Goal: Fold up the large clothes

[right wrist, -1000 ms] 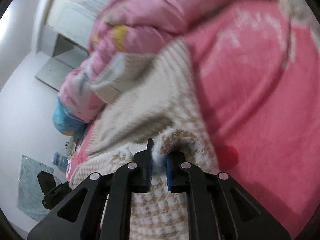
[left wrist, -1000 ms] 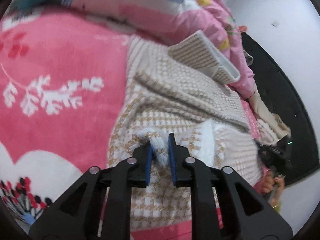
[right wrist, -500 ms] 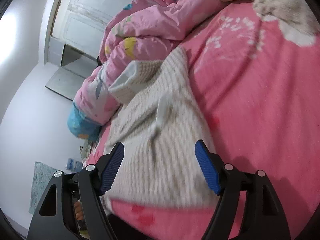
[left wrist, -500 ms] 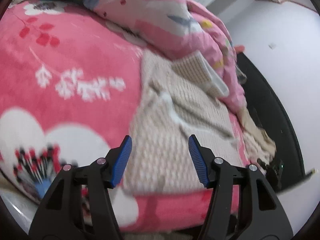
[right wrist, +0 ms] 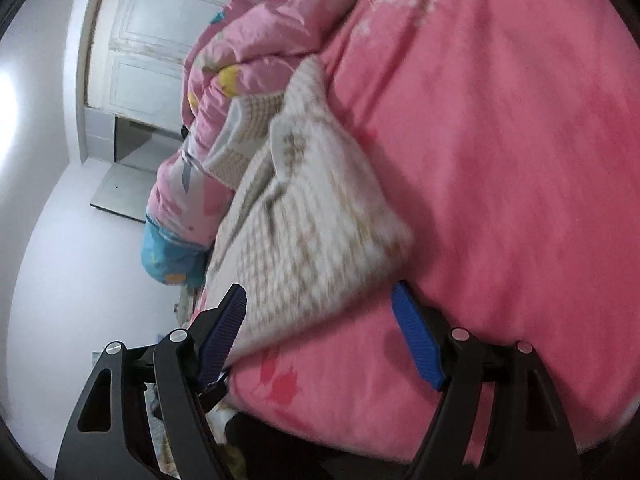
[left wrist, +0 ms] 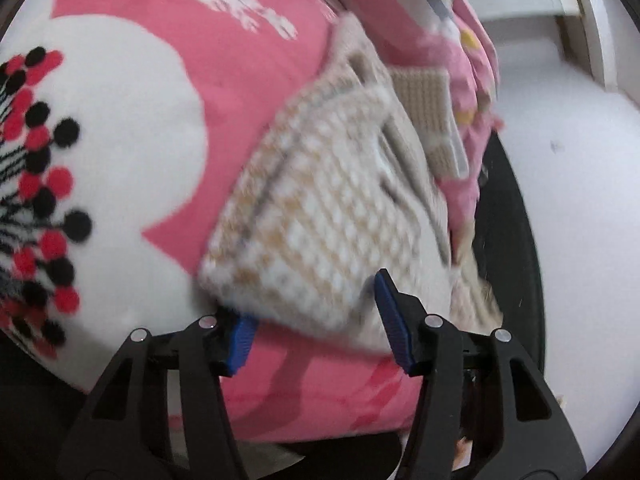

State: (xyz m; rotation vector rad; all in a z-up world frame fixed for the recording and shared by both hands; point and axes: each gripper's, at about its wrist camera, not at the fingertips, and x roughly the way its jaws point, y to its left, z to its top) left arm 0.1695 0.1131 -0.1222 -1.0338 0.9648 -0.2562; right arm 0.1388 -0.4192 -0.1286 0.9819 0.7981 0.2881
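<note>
In the left wrist view, the left hand-held gripper [left wrist: 316, 320] is released, its jaws having just closed a little, and the near edge of the folded beige checked garment [left wrist: 320, 216] on the pink blanket [left wrist: 248, 72] lies over its lower pad. In the right wrist view, the right hand-held gripper [right wrist: 320, 332] is released with wide jaws just before that garment's [right wrist: 312, 216] near edge, the blanket [right wrist: 500, 160] spreading right of it and a pink quilt [right wrist: 240, 64] beyond

Soft daylight, motion blur, fisheye-bent edges
</note>
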